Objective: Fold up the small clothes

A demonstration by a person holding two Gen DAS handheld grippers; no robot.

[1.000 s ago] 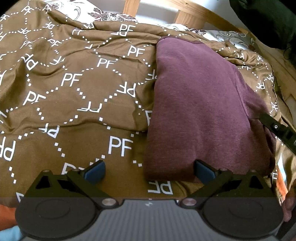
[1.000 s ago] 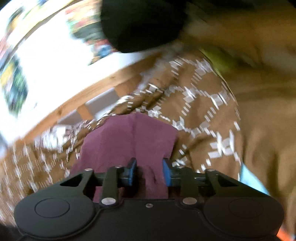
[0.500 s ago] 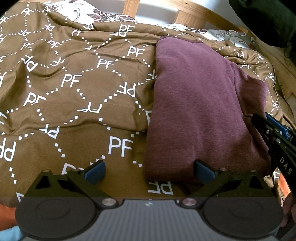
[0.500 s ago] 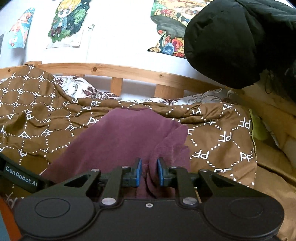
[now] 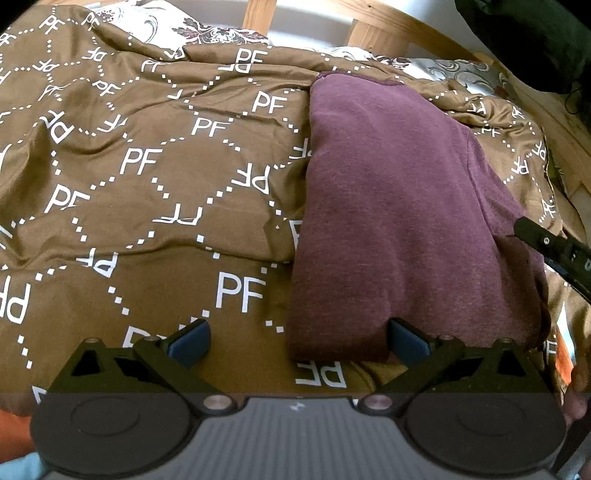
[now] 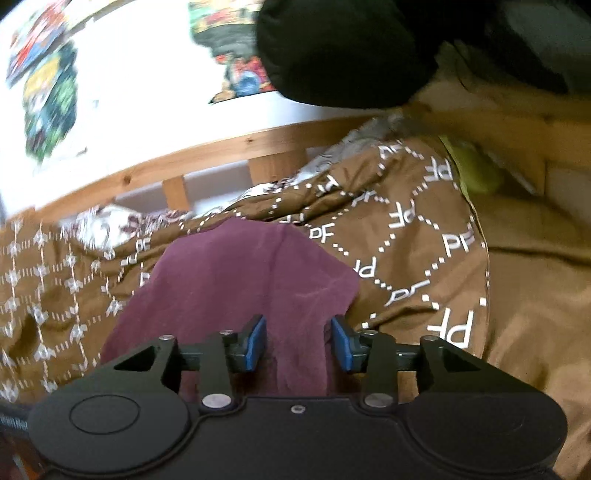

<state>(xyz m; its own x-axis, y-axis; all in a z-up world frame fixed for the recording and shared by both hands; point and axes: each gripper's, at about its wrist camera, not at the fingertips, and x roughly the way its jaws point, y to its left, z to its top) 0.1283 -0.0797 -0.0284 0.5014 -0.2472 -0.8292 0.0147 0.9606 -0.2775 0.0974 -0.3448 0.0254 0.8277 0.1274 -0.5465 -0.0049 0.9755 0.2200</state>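
Observation:
A maroon garment lies folded into a long block on the brown "PF" blanket. My left gripper stands wide open at the garment's near edge, its right pad against the front fold and nothing gripped. My right gripper sits at the garment's right side. Its jaws are opening. A fold of maroon cloth still stands between the blue pads, which no longer press it. From the left wrist view, a black finger of the right gripper shows at the garment's right edge.
A wooden bed rail runs behind the blanket, with posters on the white wall above. A black bundle hangs at the upper right. A patterned pillow lies by the rail. Orange cloth shows at the near left.
The right gripper's pads were pinched on the maroon fold and now stand apart. That gripper has drawn back toward the garment's right edge. The left gripper has not moved.

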